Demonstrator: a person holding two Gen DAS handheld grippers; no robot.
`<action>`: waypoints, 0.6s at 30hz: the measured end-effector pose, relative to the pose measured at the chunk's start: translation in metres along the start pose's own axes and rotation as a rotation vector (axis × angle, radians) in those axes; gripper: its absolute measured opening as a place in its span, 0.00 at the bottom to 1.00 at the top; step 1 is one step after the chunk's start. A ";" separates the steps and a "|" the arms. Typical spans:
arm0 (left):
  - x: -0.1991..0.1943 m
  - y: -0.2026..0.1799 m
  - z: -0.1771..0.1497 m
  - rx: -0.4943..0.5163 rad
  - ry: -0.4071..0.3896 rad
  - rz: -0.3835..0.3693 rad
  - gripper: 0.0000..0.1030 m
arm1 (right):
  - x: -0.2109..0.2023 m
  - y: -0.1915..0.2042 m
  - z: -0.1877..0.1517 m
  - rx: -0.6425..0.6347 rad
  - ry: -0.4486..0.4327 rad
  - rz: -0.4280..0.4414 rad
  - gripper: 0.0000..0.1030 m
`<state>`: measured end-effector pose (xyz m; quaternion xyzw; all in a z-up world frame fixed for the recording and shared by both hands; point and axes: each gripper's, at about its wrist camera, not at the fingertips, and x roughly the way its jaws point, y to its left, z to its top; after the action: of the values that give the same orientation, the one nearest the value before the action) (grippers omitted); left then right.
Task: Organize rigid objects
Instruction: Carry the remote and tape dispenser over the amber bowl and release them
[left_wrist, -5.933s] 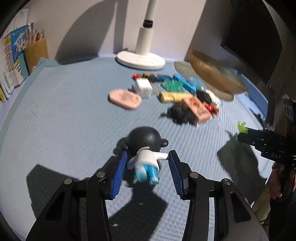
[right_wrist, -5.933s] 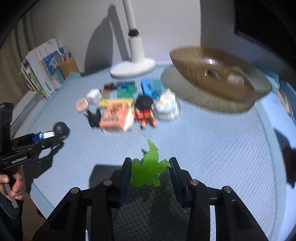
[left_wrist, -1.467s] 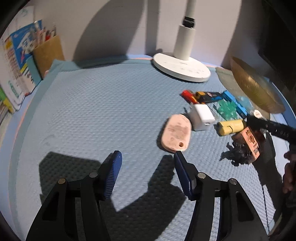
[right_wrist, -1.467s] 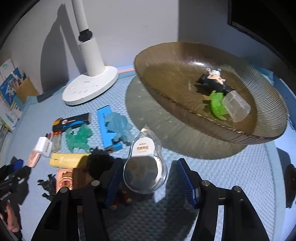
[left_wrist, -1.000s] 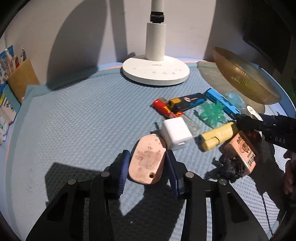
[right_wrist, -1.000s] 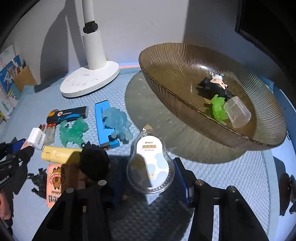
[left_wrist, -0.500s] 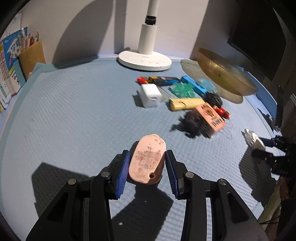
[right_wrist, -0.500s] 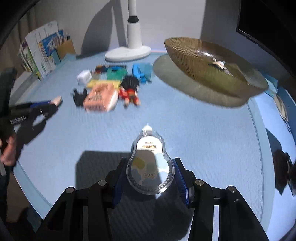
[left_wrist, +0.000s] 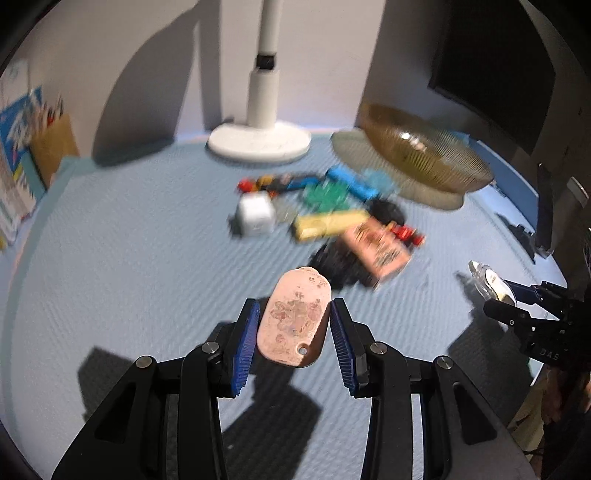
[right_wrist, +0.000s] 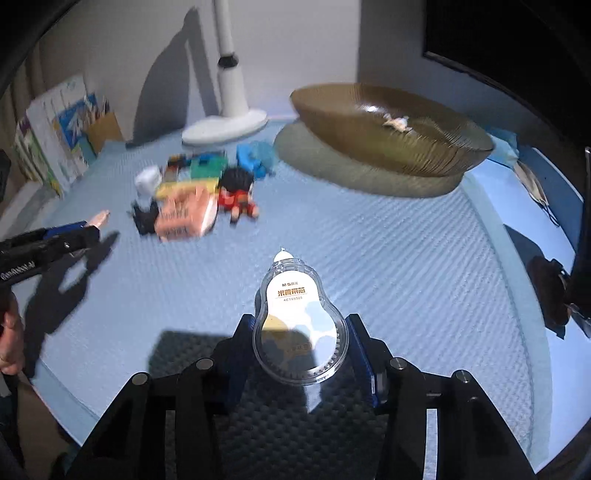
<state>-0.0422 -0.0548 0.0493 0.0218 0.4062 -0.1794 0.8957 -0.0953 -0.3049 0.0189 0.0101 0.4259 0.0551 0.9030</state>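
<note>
Motion blur smears the heap of small toys (left_wrist: 325, 218) on the worktop (left_wrist: 129, 266) so single pieces barely separate, the bowl (right_wrist: 391, 129) hides most of its contents, perhaps one pale figure (right_wrist: 397, 123), and the lamp pole (left_wrist: 267, 55) runs off the top edge.

left gripper (left_wrist: 293, 338): i have it clamped, angled down.
right gripper (right_wrist: 301, 345): i have it clamped too, angled down.

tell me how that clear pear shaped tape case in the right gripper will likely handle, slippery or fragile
The clear tape case looks like smooth, glossy hard plastic, so it could slip where the right gripper pinches its rounded sides. It appears stiff and probably light, being a thin shell. Its flat face suggests it would lie still rather than roll once set down.
</note>
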 end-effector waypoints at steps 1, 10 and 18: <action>-0.003 -0.006 0.009 0.016 -0.020 -0.006 0.35 | -0.008 -0.005 0.005 0.015 -0.021 0.003 0.47; 0.006 -0.089 0.116 0.202 -0.153 -0.080 0.35 | -0.052 -0.082 0.098 0.129 -0.157 -0.179 0.47; 0.105 -0.149 0.178 0.234 0.000 -0.147 0.35 | 0.015 -0.127 0.168 0.145 0.018 -0.329 0.47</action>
<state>0.0991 -0.2587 0.1071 0.0965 0.3829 -0.2906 0.8715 0.0547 -0.4245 0.1059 0.0051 0.4329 -0.1241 0.8929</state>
